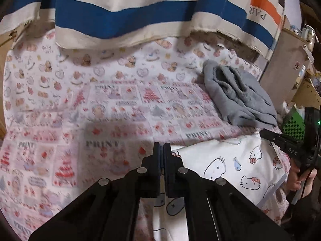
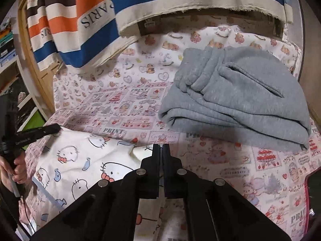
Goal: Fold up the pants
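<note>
— Where are the pants (image 2: 236,96)?
— Folded, lying toward the bed's (image 2: 124,104) far right corner.
— And the fingers?
— Left gripper (image 1: 161,147) and right gripper (image 2: 161,148) both pinched together, holding nothing.

A bed fills most of the room, spread with a pink-and-white printed sheet (image 1: 112,104) of bears, hearts and little "PRINT" panels. Nearer the front lies a cream cat-print cloth (image 2: 84,160). Behind the bed hangs a striped fabric (image 1: 124,18) in cream, blue, orange and brown, with lettering on it. Pale wooden boards (image 1: 284,60) frame the side. Off to one side stands a shelf (image 2: 10,46) with boxes and clutter. The light is dim and indoor.
</note>
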Available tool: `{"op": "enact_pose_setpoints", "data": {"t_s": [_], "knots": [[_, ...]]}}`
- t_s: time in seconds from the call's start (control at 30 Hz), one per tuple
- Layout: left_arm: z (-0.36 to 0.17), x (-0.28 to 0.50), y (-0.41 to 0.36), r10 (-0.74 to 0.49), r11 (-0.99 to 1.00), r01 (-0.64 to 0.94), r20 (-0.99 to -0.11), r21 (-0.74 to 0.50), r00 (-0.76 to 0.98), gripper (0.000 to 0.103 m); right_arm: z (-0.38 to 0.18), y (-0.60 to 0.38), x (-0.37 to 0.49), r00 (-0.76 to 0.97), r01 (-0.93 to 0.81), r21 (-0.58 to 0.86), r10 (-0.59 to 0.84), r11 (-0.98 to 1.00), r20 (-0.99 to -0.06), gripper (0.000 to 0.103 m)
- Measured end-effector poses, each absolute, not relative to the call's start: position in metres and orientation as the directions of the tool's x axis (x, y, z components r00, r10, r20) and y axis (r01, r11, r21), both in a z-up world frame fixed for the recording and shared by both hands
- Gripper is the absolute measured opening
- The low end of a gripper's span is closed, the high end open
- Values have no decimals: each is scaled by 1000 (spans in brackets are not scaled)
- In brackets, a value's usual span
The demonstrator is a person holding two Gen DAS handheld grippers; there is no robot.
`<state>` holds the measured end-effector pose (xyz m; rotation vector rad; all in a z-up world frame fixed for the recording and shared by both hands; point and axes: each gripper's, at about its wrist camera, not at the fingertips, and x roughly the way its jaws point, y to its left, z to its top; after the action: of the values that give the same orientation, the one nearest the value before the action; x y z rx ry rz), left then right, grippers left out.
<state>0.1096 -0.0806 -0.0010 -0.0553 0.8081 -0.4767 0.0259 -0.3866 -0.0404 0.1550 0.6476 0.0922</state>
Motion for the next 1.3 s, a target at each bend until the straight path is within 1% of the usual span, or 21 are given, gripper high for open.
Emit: {"op": "enact_pose_setpoints", "data": {"t_s": [0.17,0.4,0.43,0.47,0.5,0.53,0.57,0.6,0.63,0.67,0.73,0.83,0.9,1.03,1.17,1.3], "knots": [[-13,128,-80,-384,912,362,-708,-193,592,2,-47,-395,40,785,8,185,108,983,-610,1],[-32,130,-83,-347,920,360,-747,-154,566,3,-56,-393,46,765,10,179,108,984,-635,1],[-32,129,-83,-345,919,365,-752,-149,561,4,-56,-391,45,762,-4,170,113,985,-637,1],[-32,127,-83,-339,920,367,-753,-139,564,7,-56,-390,44,762,-10,161,112,987,-638,2],[-30,124,-82,-319,925,362,-752,-114,577,7,-54,-388,40,770,-19,141,104,990,-630,2],[-28,121,-80,-289,933,350,-747,-80,598,9,-50,-388,34,789,-7,117,78,993,-610,2],[-24,117,-79,-242,944,328,-740,-30,628,21,-45,-389,27,805,-2,109,66,994,-590,2],[-19,111,-76,-215,949,315,-718,6,662,29,-40,-390,20,818,-5,108,66,994,-572,2],[-13,105,-73,-226,948,317,-694,3,683,38,-34,-393,13,828,-2,109,62,994,-557,2],[-6,98,-69,-246,947,322,-675,-13,696,38,-27,-395,5,838,4,117,60,993,-542,5],[6,83,-67,-274,942,335,-644,-29,714,38,-17,-395,-9,852,-17,149,93,989,-515,5],[21,54,-73,-323,924,382,-595,-29,736,38,-11,-388,-25,845,-61,182,148,981,-513,5],[23,36,-81,-347,914,405,-583,-34,735,38,-13,-381,-34,830,-91,204,188,975,-526,5],[11,19,-89,-349,913,404,-622,-56,701,37,-26,-366,-49,801,-109,219,217,970,-558,5],[-13,12,-94,-327,915,400,-683,-56,653,31,-48,-357,-52,761,-95,213,209,972,-615,5],[-31,13,-90,-303,924,378,-716,-59,629,31,-69,-359,-47,723,-74,221,205,973,-660,5]]}}
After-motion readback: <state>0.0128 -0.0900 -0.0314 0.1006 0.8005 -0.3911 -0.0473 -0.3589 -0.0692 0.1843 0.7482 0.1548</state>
